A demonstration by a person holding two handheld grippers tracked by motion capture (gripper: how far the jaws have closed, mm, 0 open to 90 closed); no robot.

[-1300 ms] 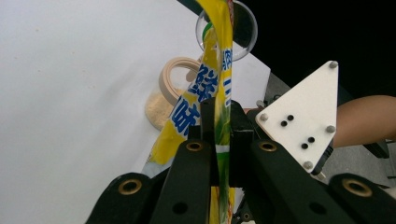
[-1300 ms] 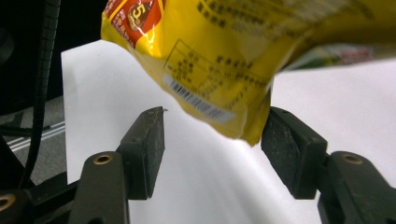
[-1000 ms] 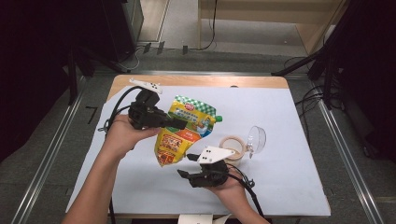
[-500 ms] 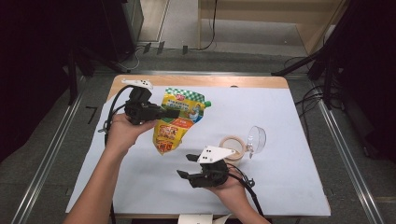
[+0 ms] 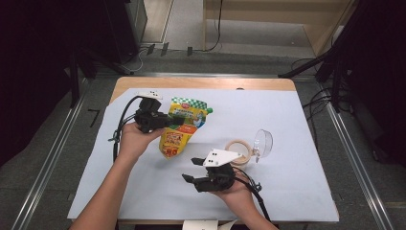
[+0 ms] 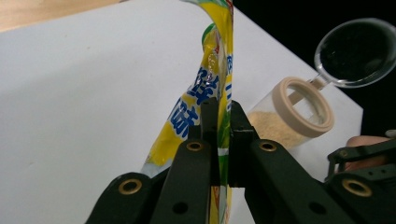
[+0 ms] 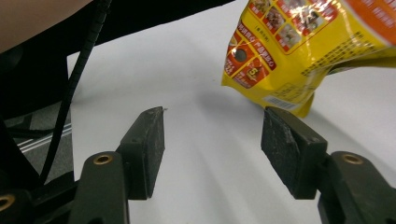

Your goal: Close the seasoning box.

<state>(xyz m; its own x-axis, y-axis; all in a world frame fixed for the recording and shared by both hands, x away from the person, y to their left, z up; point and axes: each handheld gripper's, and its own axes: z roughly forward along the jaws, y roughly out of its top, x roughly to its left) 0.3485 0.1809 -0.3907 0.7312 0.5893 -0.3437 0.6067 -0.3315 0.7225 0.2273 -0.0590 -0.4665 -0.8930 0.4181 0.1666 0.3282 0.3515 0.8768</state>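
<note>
Yellow and shiny, the snack pouch (image 5: 181,130) hangs from the left gripper (image 5: 168,120), which pinches one edge of it tight between its black jaws. The bottom corner of the pouch points down at the white paper sheet (image 5: 297,124) on the table, near the middle and a bit to the left. I cannot tell if that corner touches the sheet yet. In the left gripper view the pouch (image 6: 212,100) stands thin and tall, squeezed between the two pads. The right gripper (image 5: 190,171) sits low on the sheet, near the person, with its jaws spread apart and nothing between them. They point toward the bottom of the pouch (image 7: 299,51). Just behind it stands a small clear jar (image 5: 238,151) with pale crumbs inside, and its round lid (image 5: 263,143) is flipped open. I think the step now is holding the pouch ready over the table. Next, the right gripper likely needs to move in and grab the pouch too. It should pinch gently, so the pouch does not slip or twist.
</note>
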